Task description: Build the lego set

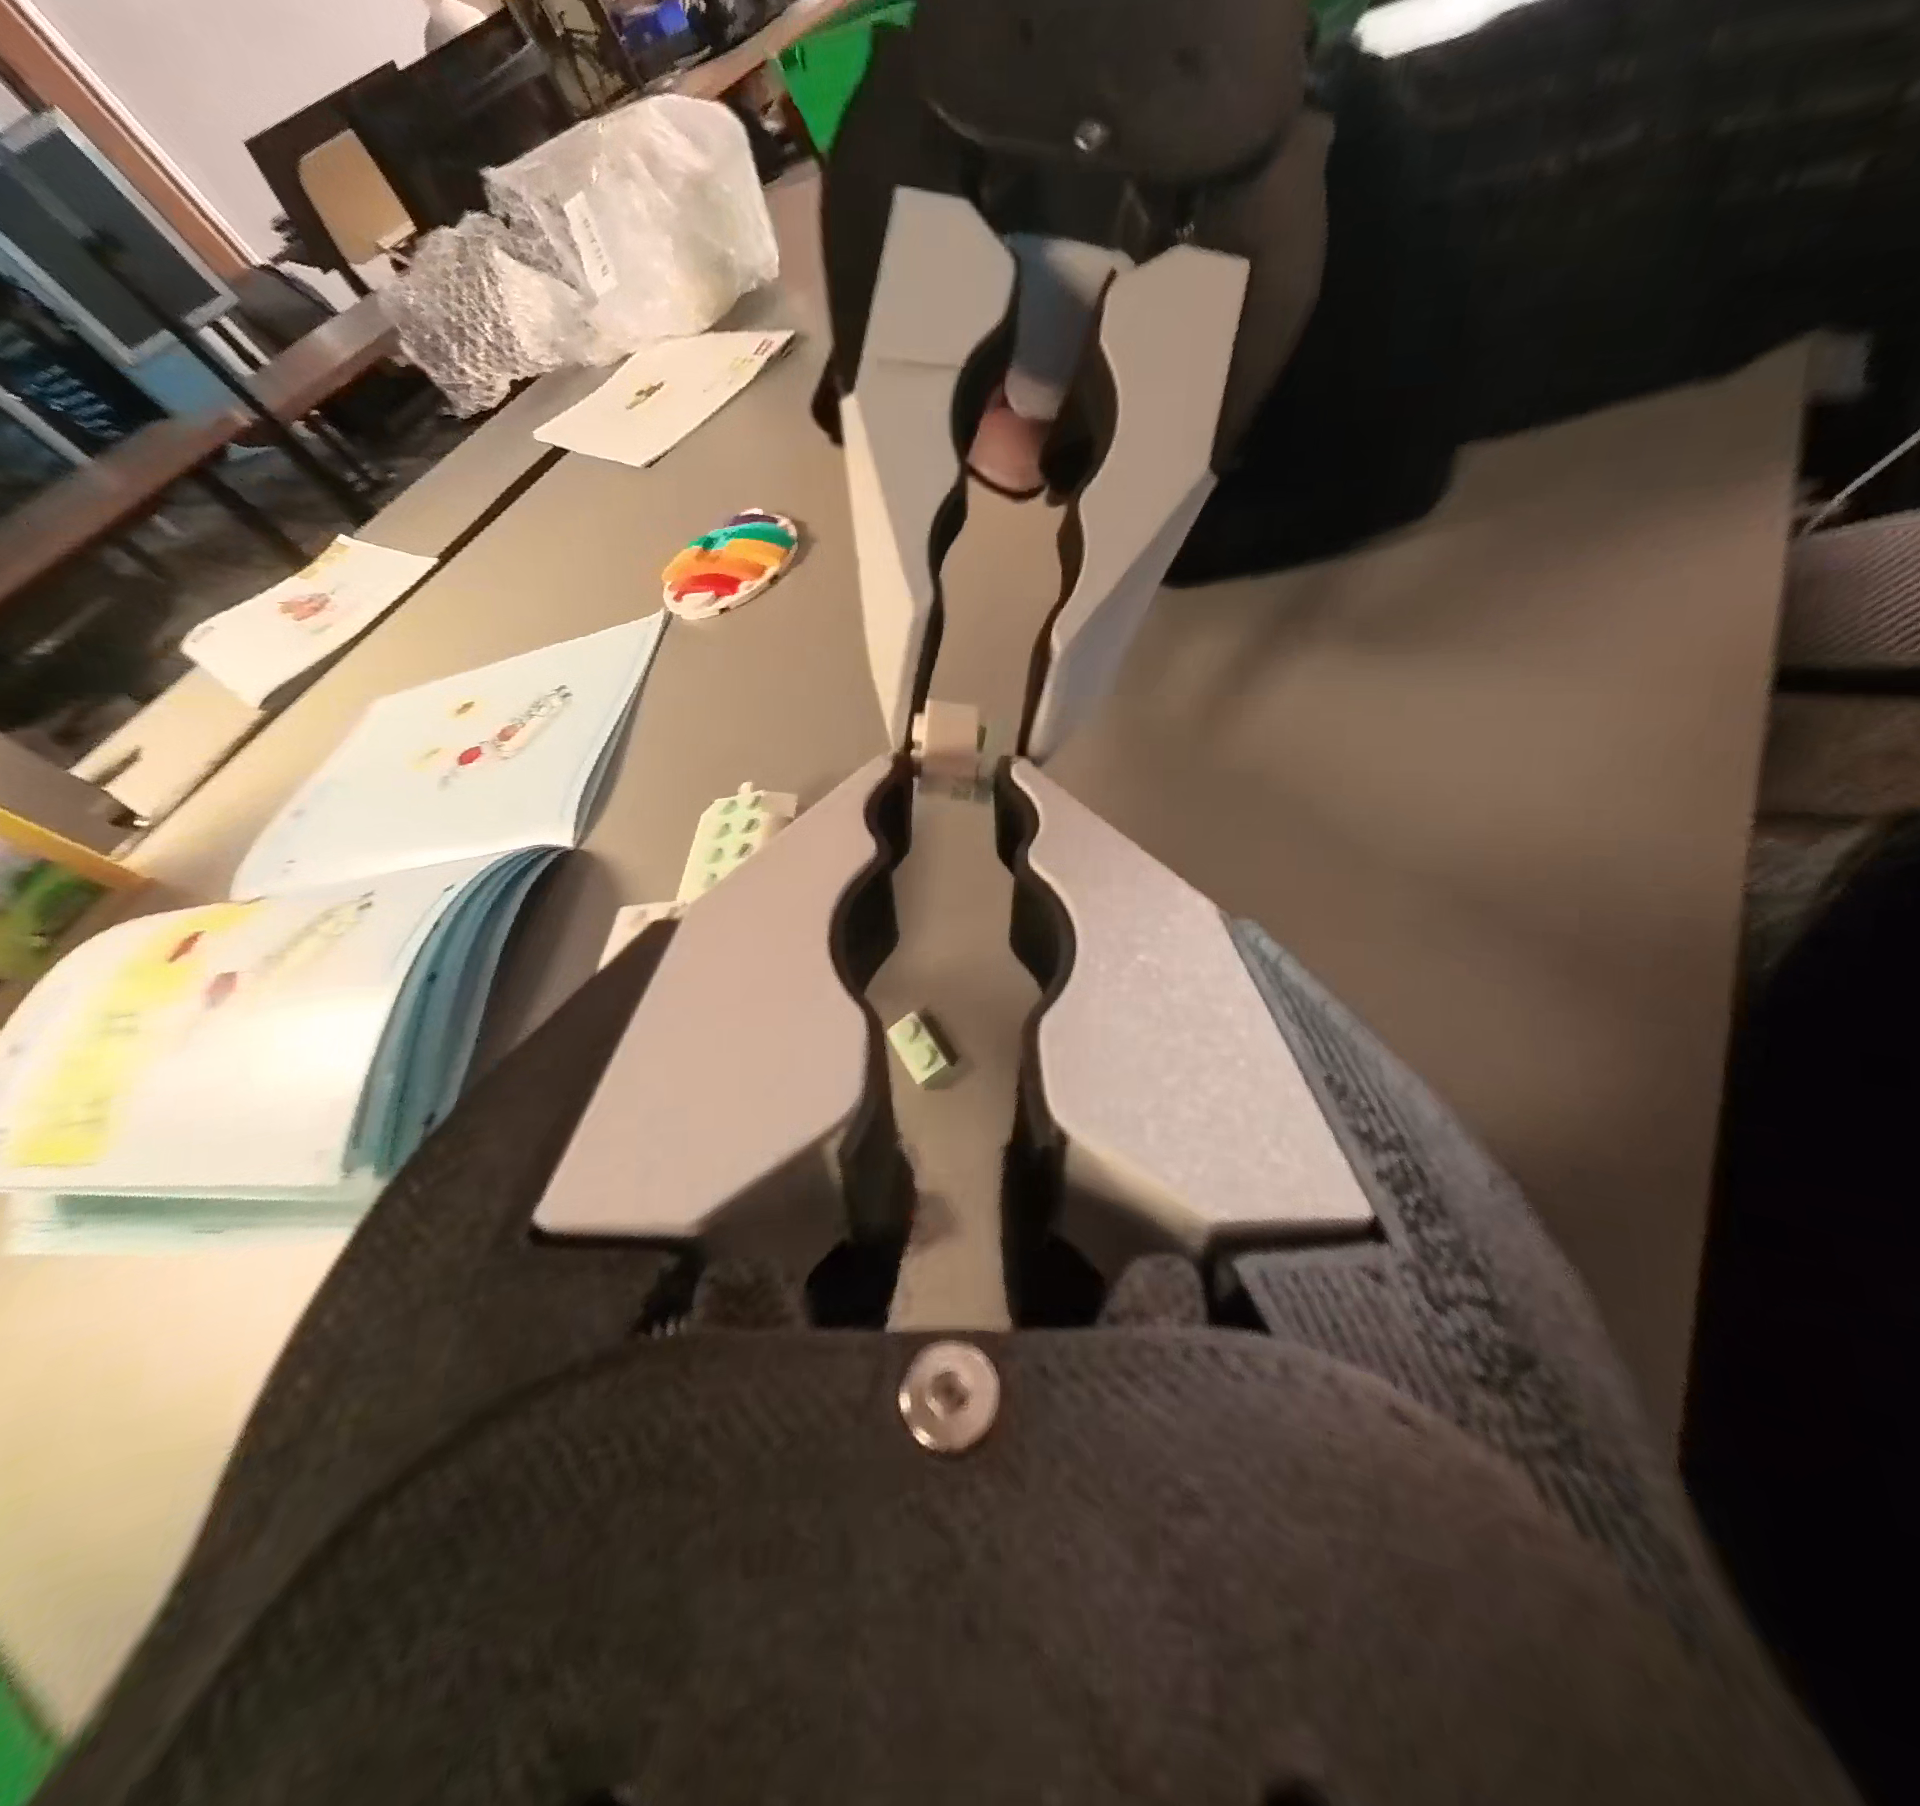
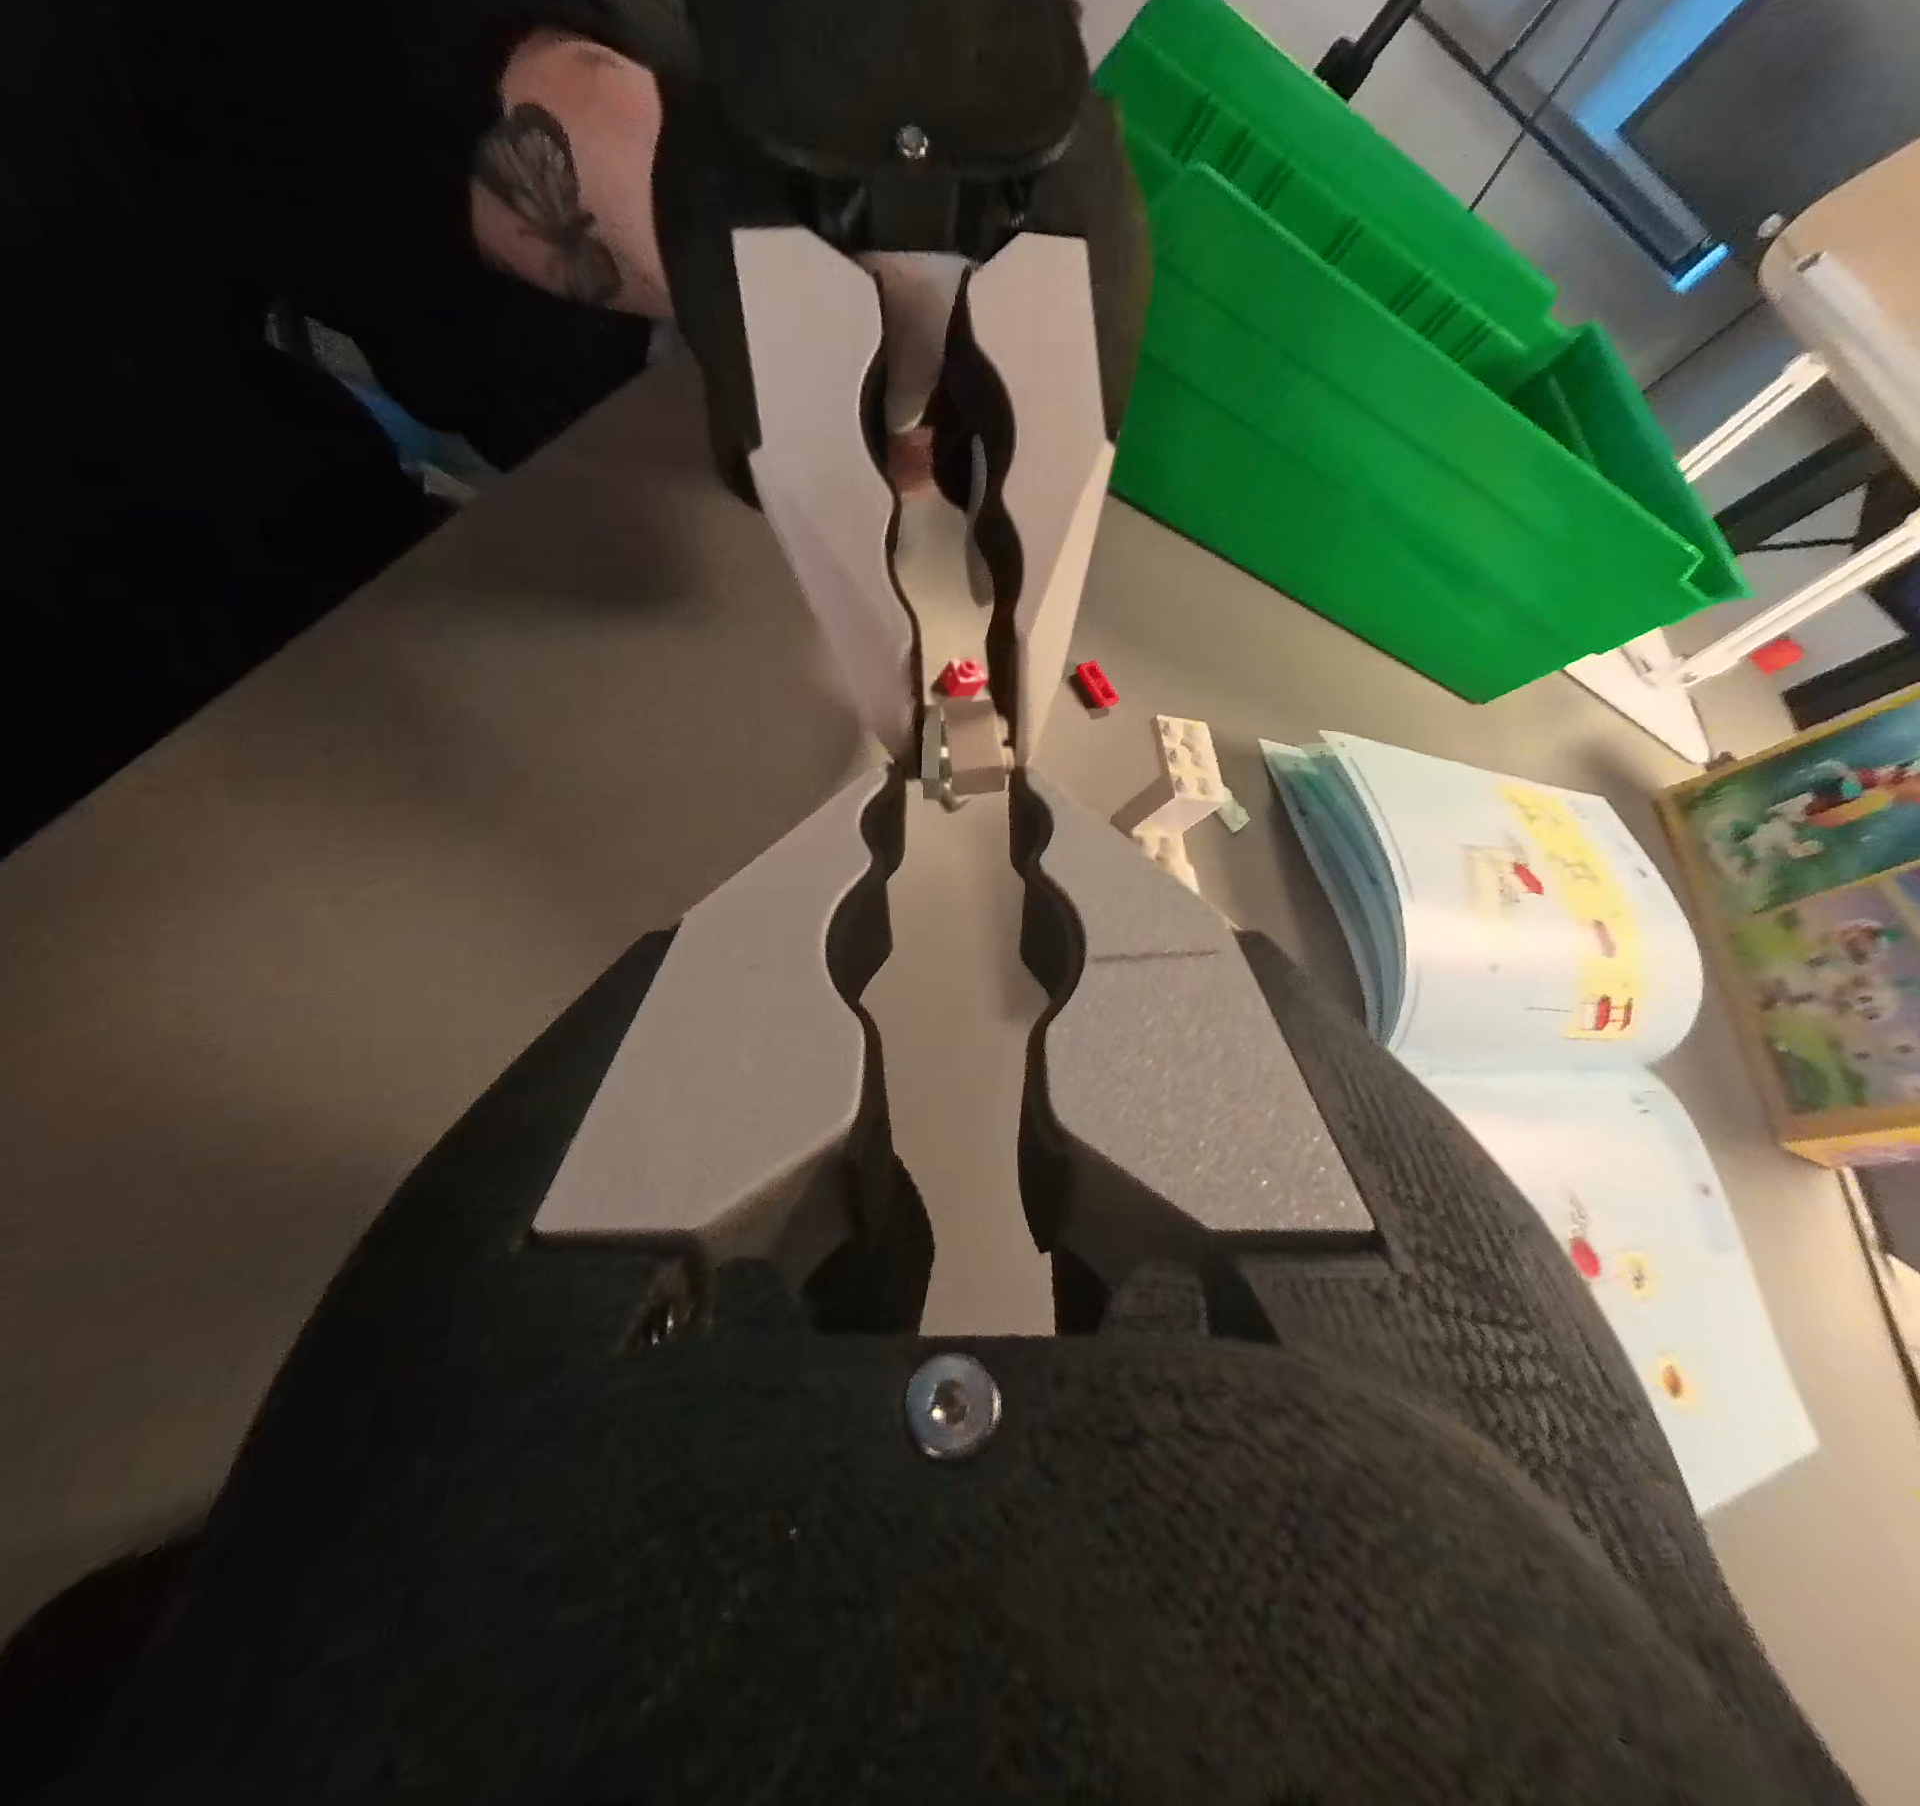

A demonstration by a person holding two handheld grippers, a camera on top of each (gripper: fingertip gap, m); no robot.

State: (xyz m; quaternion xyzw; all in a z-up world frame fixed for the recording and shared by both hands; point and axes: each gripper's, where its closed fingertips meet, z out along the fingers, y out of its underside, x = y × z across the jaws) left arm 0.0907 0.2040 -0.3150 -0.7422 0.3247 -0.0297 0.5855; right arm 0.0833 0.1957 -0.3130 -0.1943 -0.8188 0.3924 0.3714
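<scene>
My two grippers meet tip to tip above the grey table (image 1: 1351,821). My left gripper (image 1: 951,777) is shut on a small pale grey-green piece (image 1: 954,788). My right gripper (image 2: 958,774) is shut on a small white brick (image 2: 982,754). The two pieces touch at the fingertips. In the left wrist view the right gripper (image 1: 964,730) comes in from the top with the white brick (image 1: 948,728). In the right wrist view the left gripper (image 2: 961,709) comes in from the top, and the pale piece (image 2: 935,759) sits beside the white brick.
A pale green brick (image 1: 925,1050) and a pale green studded plate (image 1: 732,837) lie below the grippers. Two red pieces (image 2: 961,678) (image 2: 1094,686) and a white brick assembly (image 2: 1179,780) lie near an open instruction booklet (image 2: 1507,977). A green bin (image 2: 1351,406), a rainbow build (image 1: 732,561) and bubble wrap (image 1: 582,250) stand farther off. My left and right fingertips are right by each other. Both grippers' tips are roughly 8 centimetres from the pale green studded plate (image 1: 732,837).
</scene>
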